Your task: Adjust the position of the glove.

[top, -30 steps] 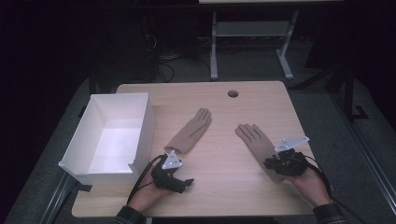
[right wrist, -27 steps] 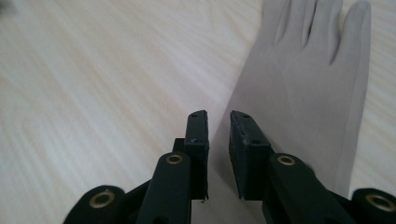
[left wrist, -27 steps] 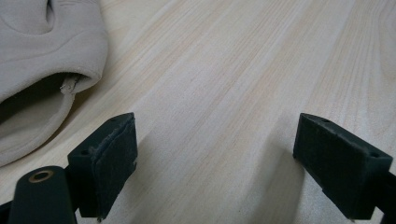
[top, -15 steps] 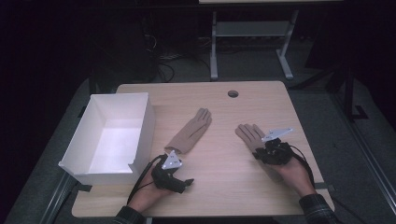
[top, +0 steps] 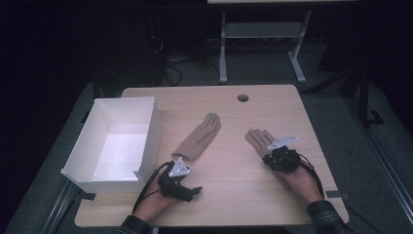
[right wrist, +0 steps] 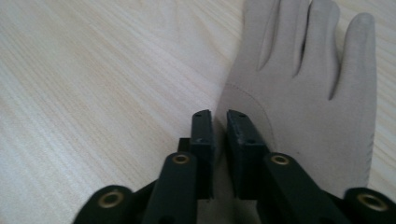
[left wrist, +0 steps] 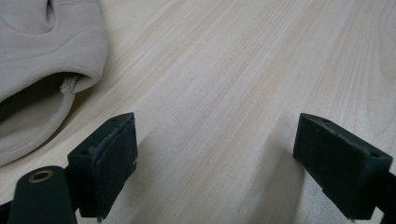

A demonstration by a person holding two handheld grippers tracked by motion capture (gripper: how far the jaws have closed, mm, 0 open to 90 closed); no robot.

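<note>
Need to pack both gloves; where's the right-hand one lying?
In the high view the right glove lies right of the table's middle, its cuff at the right claw.

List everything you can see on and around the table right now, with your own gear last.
Gloves: 2, beige, flat on the table; left glove mid-table beside the box, right glove under the right gripper's tips.
Box: 1, white, open-topped, at the table's left edge.
Table: 1, light wood, with a round hole near the far edge.
Metal stand: 1, grey, on the floor beyond the table.
Left gripper: black, jaws wide open over bare wood beside the left glove's cuff.
Right gripper: black, jaws have just been closing, nearly together on the edge of the right glove.
</note>
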